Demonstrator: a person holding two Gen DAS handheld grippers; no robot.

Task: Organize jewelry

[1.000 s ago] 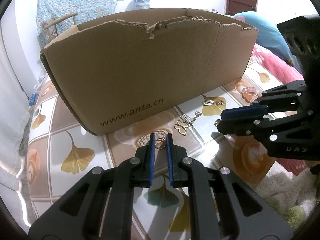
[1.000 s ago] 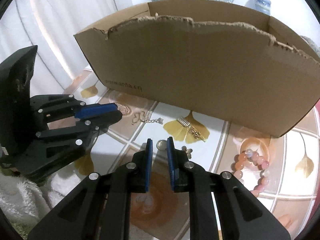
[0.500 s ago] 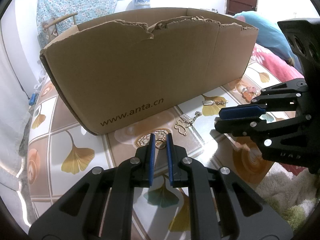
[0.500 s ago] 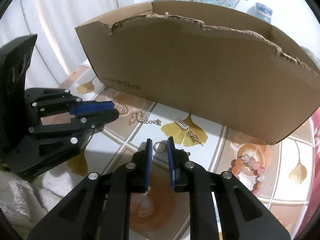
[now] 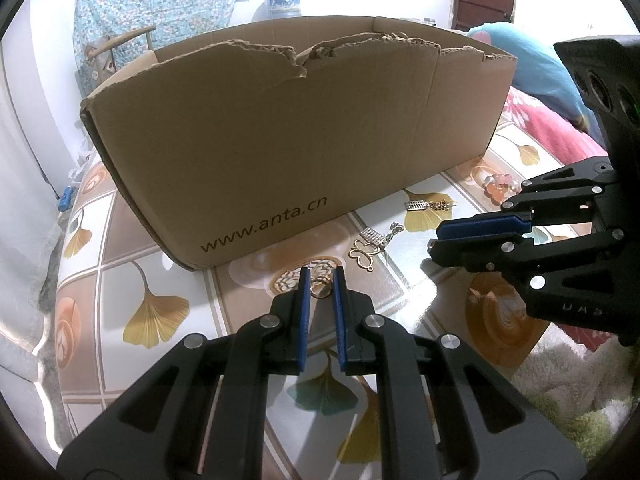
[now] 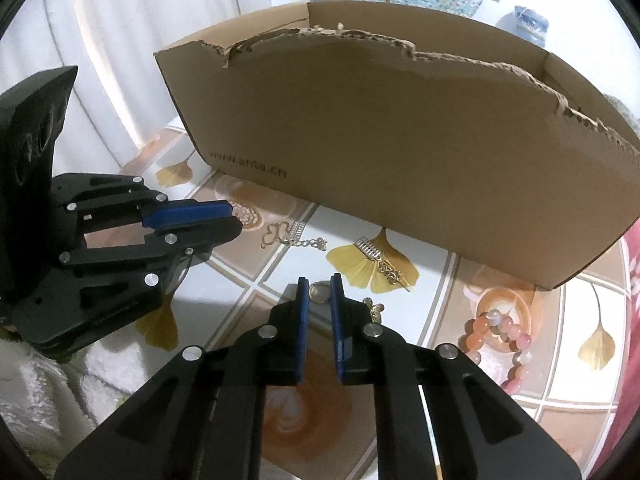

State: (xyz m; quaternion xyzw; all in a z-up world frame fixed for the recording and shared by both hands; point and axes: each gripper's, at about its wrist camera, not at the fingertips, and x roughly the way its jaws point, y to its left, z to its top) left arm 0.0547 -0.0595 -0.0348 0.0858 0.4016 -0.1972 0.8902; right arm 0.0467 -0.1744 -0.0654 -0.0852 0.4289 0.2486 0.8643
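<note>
My left gripper (image 5: 320, 280) is shut on a small gold ring (image 5: 320, 289), pinched at the very tips just above the table. In the right wrist view my right gripper (image 6: 319, 285) has a pale ring (image 6: 318, 293) between its tips. Its jaws are closing and the pads touch the ring's sides. Each gripper shows in the other's view: the right gripper (image 5: 434, 240) at the right, the left gripper (image 6: 236, 222) at the left. A torn cardboard box (image 5: 280, 140) (image 6: 400, 140) stands just behind both.
On the table in front of the box lie a butterfly pendant (image 5: 362, 254) (image 6: 276, 236), a gold charm on a chain (image 5: 420, 205) (image 6: 372, 252), a small stud (image 6: 374, 308) and a pink bead bracelet (image 6: 496, 332). A fluffy towel (image 5: 560, 380) covers the near edge.
The right gripper's jaws have narrowed slightly onto the ring between them. The left gripper keeps its hold on the gold ring and has not moved.
</note>
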